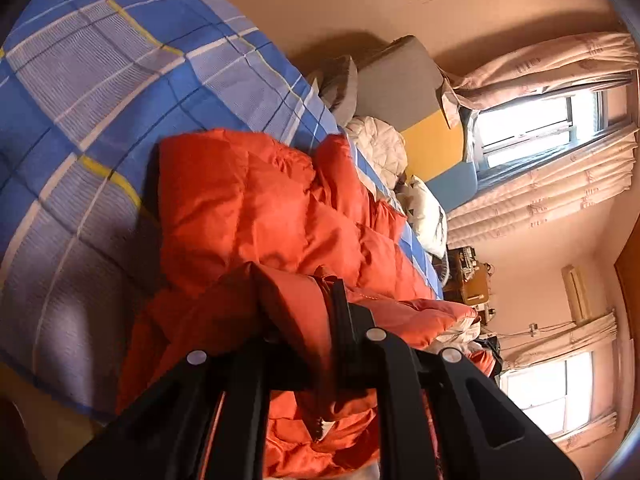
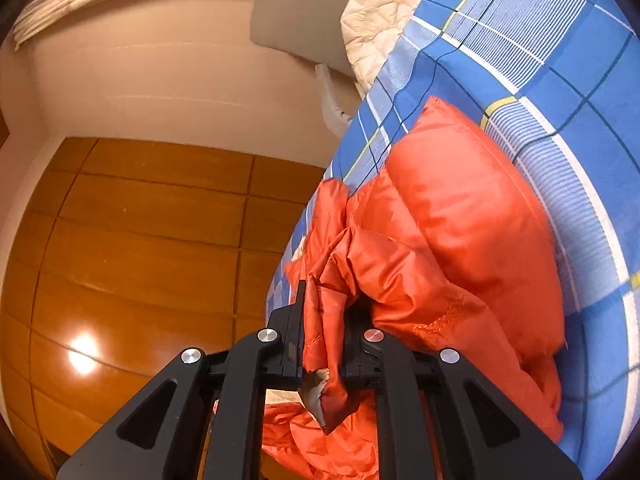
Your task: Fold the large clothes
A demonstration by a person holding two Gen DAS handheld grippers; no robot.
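From the left wrist camera, the left gripper [image 1: 320, 312] is closed on a fold of the orange padded jacket [image 1: 256, 208]; the cloth is pinched between the two black fingers and bulges over them, so one finger is mostly hidden. The rest of the jacket lies spread on the blue checked bedcover [image 1: 100, 92], reaching from the gripper toward the far end of the bed, and part of it hangs down below the gripper. At the far end there are a white quilted blanket [image 1: 380, 148], a grey pillow [image 1: 340, 88] and a white cushion [image 1: 430, 216], near the grey and yellow headboard [image 1: 404, 84]. Beyond the bed I see pale curtains [image 1: 552, 196] beside a bright window [image 1: 528, 128]. From the right wrist camera, the right gripper [image 2: 324, 320] also holds the orange padded jacket [image 2: 460, 220]: a narrow fold with a light inner lining stands between its fingers and is clamped there. The puffy body of the jacket lies on the blue checked bedcover [image 2: 540, 60] to the right of the gripper, close to the edge of the bed. To the left is a shiny wooden floor [image 2: 140, 240], and farther away a plain wall [image 2: 160, 72] and the white quilted blanket [image 2: 376, 16].
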